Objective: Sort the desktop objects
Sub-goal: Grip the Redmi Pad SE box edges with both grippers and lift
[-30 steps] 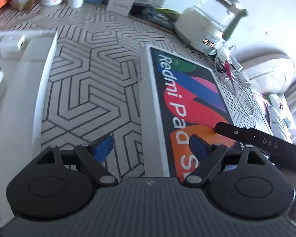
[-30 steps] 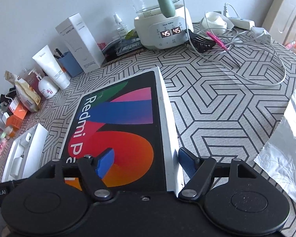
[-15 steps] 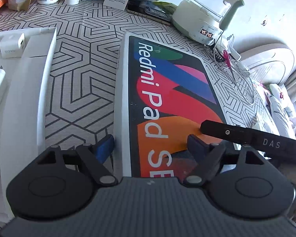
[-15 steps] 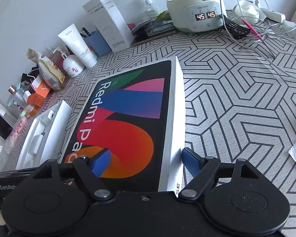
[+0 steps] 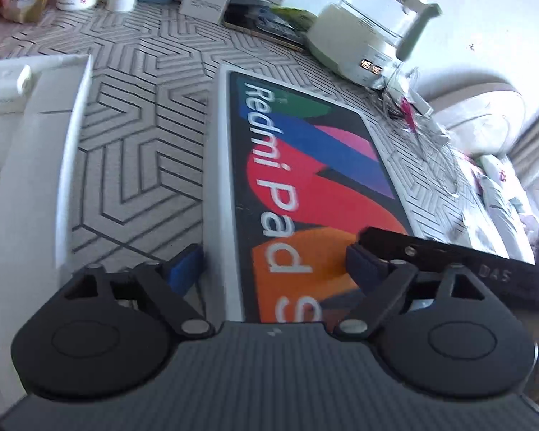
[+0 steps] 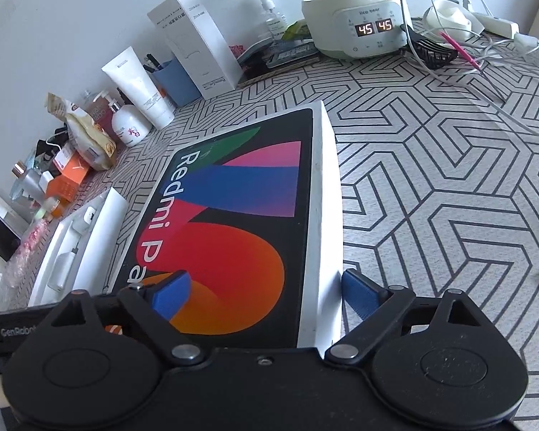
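Observation:
A flat white Redmi Pad box [image 5: 305, 186] with a black, colourful lid lies on the patterned tablecloth; it also shows in the right wrist view [image 6: 240, 222]. My left gripper [image 5: 273, 265] is open wide and straddles the box's near left edge, one blue pad outside it, one over the lid. My right gripper [image 6: 266, 291] is open wide and straddles the box's near right edge in the same way. The right gripper's black body [image 5: 456, 265] crosses the lid in the left wrist view.
An open white box tray [image 5: 36, 165] with chargers lies left of the Redmi box. At the back stand a kettle base [image 6: 355, 25], a tall white carton [image 6: 194, 39], a blue cup [image 6: 172, 82], tubes and bottles. Cables [image 6: 485, 57] lie at the back right.
Both grippers have shifted with the box: it has slid left toward the white tray and a little away from the kettle. Both jaws stay wide open.

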Demonstrator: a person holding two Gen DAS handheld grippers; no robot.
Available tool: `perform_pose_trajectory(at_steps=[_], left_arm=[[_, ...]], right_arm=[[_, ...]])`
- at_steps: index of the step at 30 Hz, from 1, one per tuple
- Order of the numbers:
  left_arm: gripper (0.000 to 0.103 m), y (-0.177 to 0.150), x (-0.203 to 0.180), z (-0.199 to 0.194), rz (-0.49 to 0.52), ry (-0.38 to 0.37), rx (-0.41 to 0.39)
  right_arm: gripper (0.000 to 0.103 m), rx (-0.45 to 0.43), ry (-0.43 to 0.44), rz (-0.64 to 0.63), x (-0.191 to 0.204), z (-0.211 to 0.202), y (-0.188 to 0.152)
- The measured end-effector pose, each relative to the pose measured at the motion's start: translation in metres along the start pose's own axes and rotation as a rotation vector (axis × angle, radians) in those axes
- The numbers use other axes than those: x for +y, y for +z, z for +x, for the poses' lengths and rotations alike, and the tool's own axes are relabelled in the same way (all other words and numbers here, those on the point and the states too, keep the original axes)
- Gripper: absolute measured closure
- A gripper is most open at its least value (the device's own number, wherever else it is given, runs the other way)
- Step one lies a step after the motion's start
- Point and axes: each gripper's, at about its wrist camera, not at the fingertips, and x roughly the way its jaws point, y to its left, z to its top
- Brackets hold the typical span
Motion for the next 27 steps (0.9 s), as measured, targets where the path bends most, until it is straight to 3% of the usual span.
perform_pose_trajectory(at_steps=[6,27], left_arm=[[0.017,-0.002,-0.007,-0.003,0.020,0.011,0.018],[0.017,0.017,-0.008,-0.046,0.045,0.023,-0.011]], right_arm=[[0.015,-0.019,-0.006,-0.010,0.006,-0.002,0.000],[0.017,-0.067,0.034,0.008,0.027,-0.019,0.003]])
